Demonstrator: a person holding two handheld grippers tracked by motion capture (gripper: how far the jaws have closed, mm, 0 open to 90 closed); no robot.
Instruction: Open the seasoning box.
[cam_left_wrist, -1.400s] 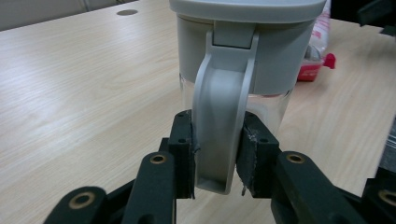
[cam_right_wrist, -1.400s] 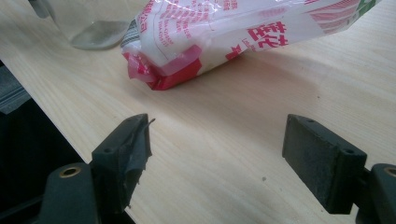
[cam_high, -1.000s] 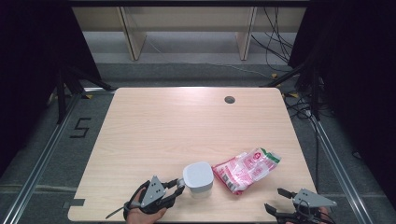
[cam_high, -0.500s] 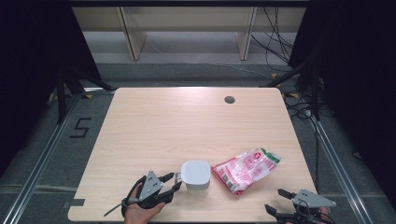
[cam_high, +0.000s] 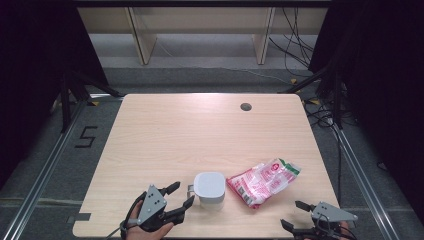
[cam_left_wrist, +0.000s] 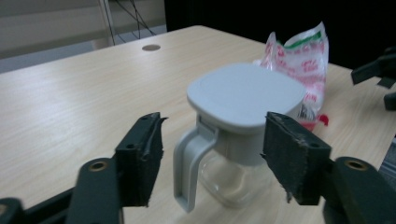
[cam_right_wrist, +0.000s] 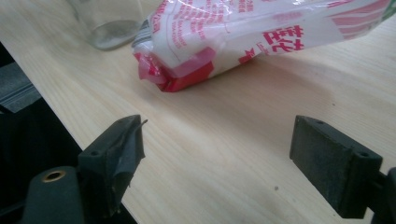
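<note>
A clear jar with a white square lid and a handle (cam_high: 209, 189) (cam_left_wrist: 238, 126) stands near the table's front edge. Its handle points toward my left gripper (cam_high: 180, 196) (cam_left_wrist: 212, 158), which is open just left of the jar, one jaw on each side of the handle, touching nothing. A red and white plastic bag (cam_high: 262, 181) (cam_right_wrist: 252, 37) lies on the table right of the jar, against it. My right gripper (cam_high: 295, 215) (cam_right_wrist: 215, 158) is open at the front right corner, a short way from the bag's red end, with nothing between its jaws.
The wooden table (cam_high: 200, 135) has a round cable hole (cam_high: 245, 106) at the back right. Its front edge runs close under both grippers. Shelving (cam_high: 200, 30) and cables (cam_high: 300, 30) stand beyond the far edge.
My left gripper has moved forward and right toward the jar, so its jaws now flank the handle. The right gripper has barely moved.
</note>
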